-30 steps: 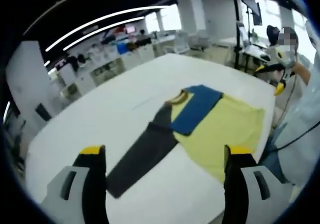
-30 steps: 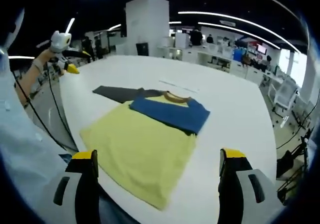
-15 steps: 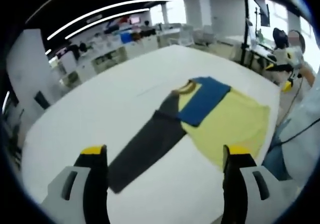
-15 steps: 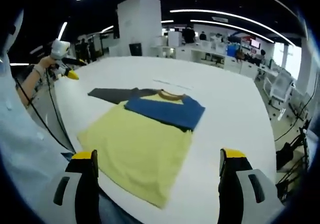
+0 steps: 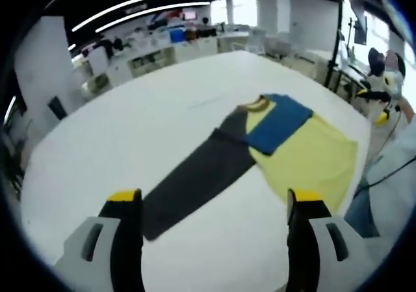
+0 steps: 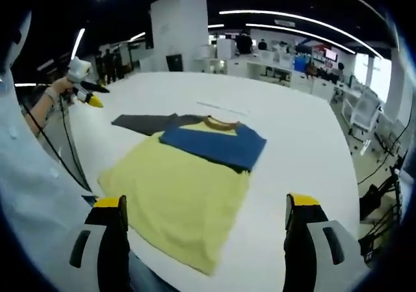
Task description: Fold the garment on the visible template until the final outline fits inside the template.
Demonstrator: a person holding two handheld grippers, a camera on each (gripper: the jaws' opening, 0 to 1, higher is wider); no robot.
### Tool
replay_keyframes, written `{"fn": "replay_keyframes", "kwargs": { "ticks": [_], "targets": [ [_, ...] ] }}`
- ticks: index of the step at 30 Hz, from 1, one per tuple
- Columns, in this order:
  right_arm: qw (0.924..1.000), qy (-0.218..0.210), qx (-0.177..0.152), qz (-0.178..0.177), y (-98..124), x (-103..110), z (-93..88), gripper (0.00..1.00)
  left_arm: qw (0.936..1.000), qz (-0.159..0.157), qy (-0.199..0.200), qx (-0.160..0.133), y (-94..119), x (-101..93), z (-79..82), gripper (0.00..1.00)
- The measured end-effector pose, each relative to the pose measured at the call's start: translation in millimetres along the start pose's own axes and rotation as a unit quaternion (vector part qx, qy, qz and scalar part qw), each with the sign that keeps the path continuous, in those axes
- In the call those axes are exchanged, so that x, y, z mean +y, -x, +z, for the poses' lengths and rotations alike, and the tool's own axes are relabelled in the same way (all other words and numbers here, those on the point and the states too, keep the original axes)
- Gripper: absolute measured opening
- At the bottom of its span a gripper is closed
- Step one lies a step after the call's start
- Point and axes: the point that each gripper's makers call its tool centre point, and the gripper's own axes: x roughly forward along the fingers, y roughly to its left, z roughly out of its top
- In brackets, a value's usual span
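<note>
Yellow fabric makes up the body of the garment (image 5: 305, 155) that lies flat on a broad white table (image 5: 130, 142) in an open-plan office; a blue sleeve (image 5: 279, 123) is folded across its chest just below the brown collar (image 5: 259, 105), while the dark grey sleeve (image 5: 195, 181) stretches out straight from the shoulder, flat on the tabletop. In the left gripper view the left gripper (image 5: 211, 240) hovers above the near end of the grey sleeve, its yellow-tipped jaws spread wide with nothing between them and clear of the cloth; the other tool is seen far off at the right edge of that view, beside the person's pale sleeve (image 5: 396, 188). In the right gripper view the right gripper (image 6: 205, 240) is likewise spread and empty, held over the hem of the yellow garment (image 6: 182, 194) near the table's front edge; the blue sleeve (image 6: 214, 146) crosses the upper chest and the grey sleeve (image 6: 146, 123) runs off to the left of the collar. A faint thin line (image 6: 221, 108) shows on the table (image 6: 305, 149) just beyond the collar; whether it belongs to a template outline cannot be told. At the left of the same view a hand (image 6: 58, 87) holds the left gripper (image 6: 88, 93) aloft, well apart from the garment; desks, chairs and ceiling strip lights fill the background.
</note>
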Motion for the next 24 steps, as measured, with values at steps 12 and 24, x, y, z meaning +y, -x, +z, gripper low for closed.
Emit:
{"fn": "replay_keyframes", "kwargs": {
  "ticks": [12,24],
  "targets": [
    [1.0,0.002,0.006,-0.005,-7,0,5.3,1.0,0.9986,0.012,0.051,0.007,-12,25.1,-21.7,0.87],
    [0.9999,-0.002,0.015,-0.009,-9,1,4.2,1.0,0.989,0.034,0.144,0.004,-25,58.6,-46.6,0.85]
  ]
}}
